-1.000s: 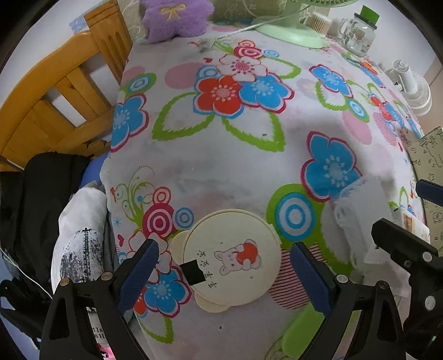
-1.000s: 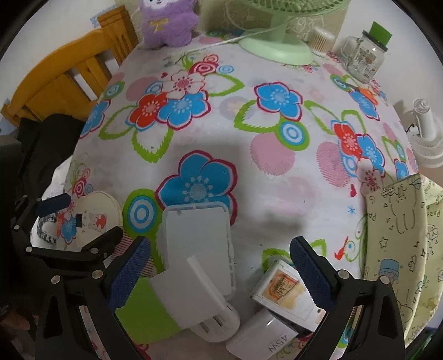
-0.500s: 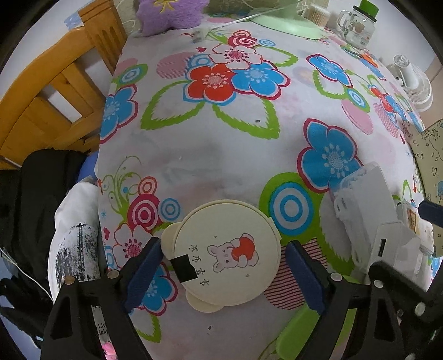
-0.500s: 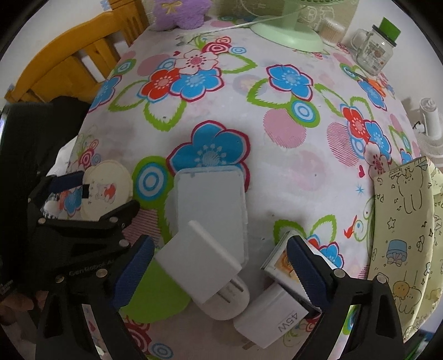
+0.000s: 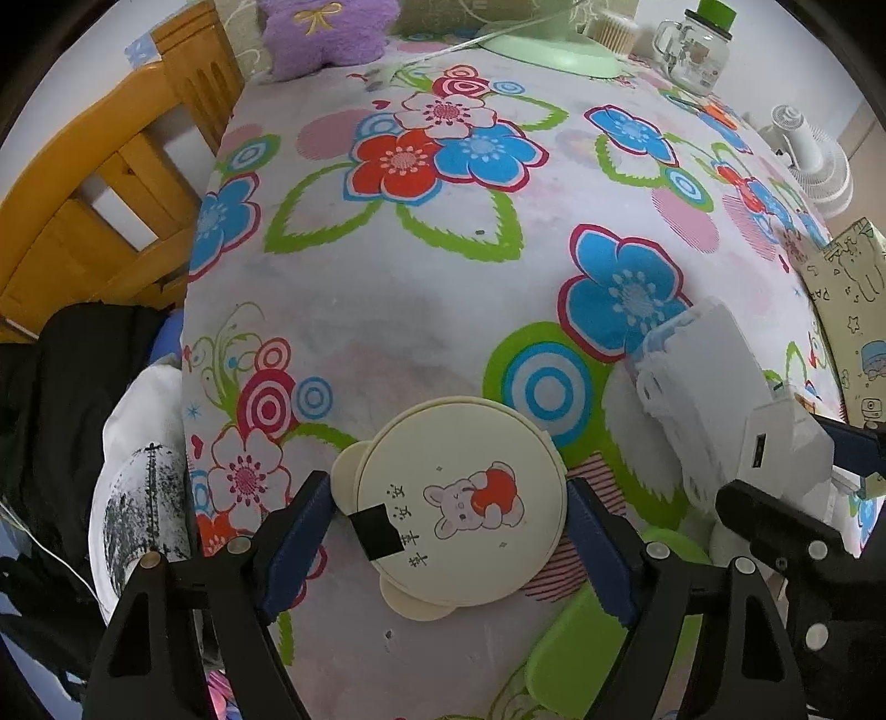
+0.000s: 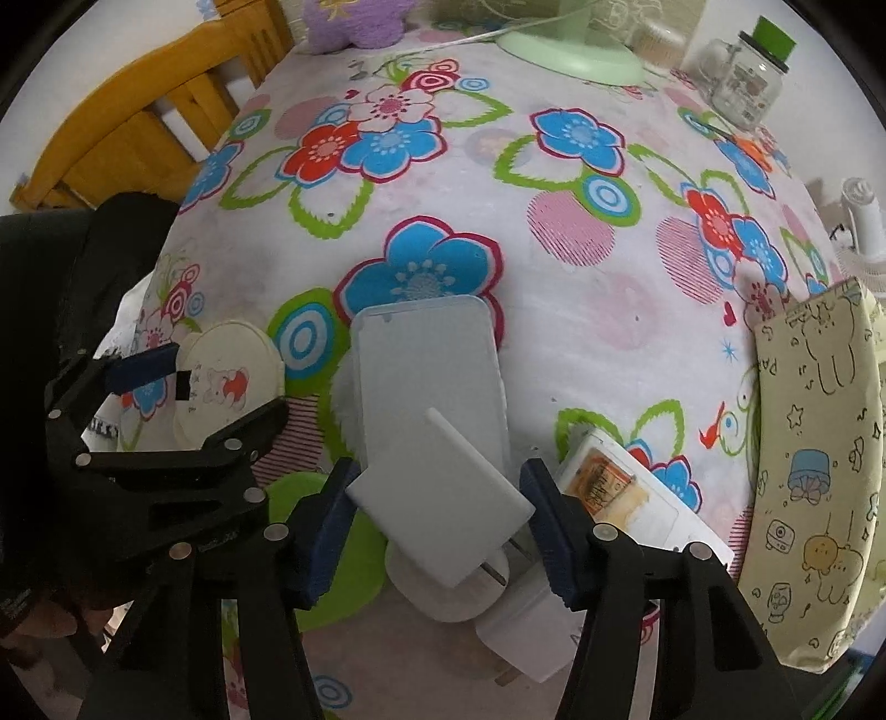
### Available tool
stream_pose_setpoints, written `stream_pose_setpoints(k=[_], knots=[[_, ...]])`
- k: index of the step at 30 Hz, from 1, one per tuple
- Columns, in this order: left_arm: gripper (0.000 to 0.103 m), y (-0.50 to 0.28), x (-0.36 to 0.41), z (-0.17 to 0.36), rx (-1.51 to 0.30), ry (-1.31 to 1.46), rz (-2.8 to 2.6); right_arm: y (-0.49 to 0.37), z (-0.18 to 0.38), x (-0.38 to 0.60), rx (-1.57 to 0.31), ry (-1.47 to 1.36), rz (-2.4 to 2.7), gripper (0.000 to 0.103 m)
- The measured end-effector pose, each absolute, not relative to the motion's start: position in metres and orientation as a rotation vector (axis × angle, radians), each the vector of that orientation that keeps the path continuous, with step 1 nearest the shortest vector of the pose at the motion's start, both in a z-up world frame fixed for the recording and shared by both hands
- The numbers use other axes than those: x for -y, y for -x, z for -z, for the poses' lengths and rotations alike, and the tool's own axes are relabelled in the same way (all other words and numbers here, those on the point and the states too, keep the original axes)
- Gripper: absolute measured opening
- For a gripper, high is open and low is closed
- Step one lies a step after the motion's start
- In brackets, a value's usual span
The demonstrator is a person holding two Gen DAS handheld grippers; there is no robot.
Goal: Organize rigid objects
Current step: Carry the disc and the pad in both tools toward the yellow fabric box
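Noted a chair (image 5: 83, 194) far left of the case (image 6: 426, 376), off the edge of the flowered cloth (image 5: 387, 310). Found the left gripper (image 5: 446, 498) left of the case, pointed steeply down, its jaws closing around a round cream disc (image 5: 470, 443) that lay flat on the cloth. Saw its blue pads (image 5: 299, 526) just beside the disc's rim on either side; could not make out firm contact. Spotted a black patch (image 5: 376, 531) on the disc's near left part. Found the case itself lying flat on the cloth. Saw a white charger (image 6: 443, 487) leaning on the case's near end, prongs toward the camera, resting over a round white plug (image 6: 443, 598). Caught the right gripper (image 6: 440, 482) at that same near end, jaws closing on the charger, with the pads (image 6: 554, 531) against its two side corners. Noted a white adapter (image 6: 526, 637) just right of the plug, below the case. Noted a box (image 6: 620, 498) with an orange label right of the case, and a cartoon-printed pouch (image 6: 819, 471) farther right. Saw, well beyond the case, a purple plush (image 5: 326, 33), a green fan base (image 6: 576, 55) and a jar (image 6: 747, 83).
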State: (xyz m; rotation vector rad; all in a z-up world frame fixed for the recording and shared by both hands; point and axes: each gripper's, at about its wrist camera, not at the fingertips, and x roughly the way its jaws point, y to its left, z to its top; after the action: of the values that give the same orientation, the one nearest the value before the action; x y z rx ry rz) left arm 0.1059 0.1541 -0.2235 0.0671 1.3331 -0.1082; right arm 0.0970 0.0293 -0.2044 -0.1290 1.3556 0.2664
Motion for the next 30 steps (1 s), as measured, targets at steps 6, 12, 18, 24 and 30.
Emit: stream_pose_setpoints(k=[6, 12, 18, 24, 30], knots=[[0.084, -0.100, -0.151, 0.214, -1.350, -0.050, 0.133, -0.097, 0.196, -0.025, -1.326, 0.130, -0.250, 0.062], [0.084, -0.097, -0.148, 0.195, -1.341, -0.031, 0.142, -0.097, 0.184, -0.015, -1.307, 0.103, -0.232, 0.062], [0.084, -0.094, -0.143, 0.173, -1.297, -0.058, 0.148, -0.094, 0.168, -0.005, -1.277, 0.080, -0.212, 0.062], [0.084, -0.092, -0.132, 0.153, -1.262, -0.072, 0.176, -0.090, 0.152, 0.010, -1.248, 0.067, -0.174, 0.062], [0.084, -0.086, -0.113, 0.134, -1.223, -0.096, 0.203, -0.083, 0.139, 0.027, -1.223, 0.055, -0.142, 0.062]])
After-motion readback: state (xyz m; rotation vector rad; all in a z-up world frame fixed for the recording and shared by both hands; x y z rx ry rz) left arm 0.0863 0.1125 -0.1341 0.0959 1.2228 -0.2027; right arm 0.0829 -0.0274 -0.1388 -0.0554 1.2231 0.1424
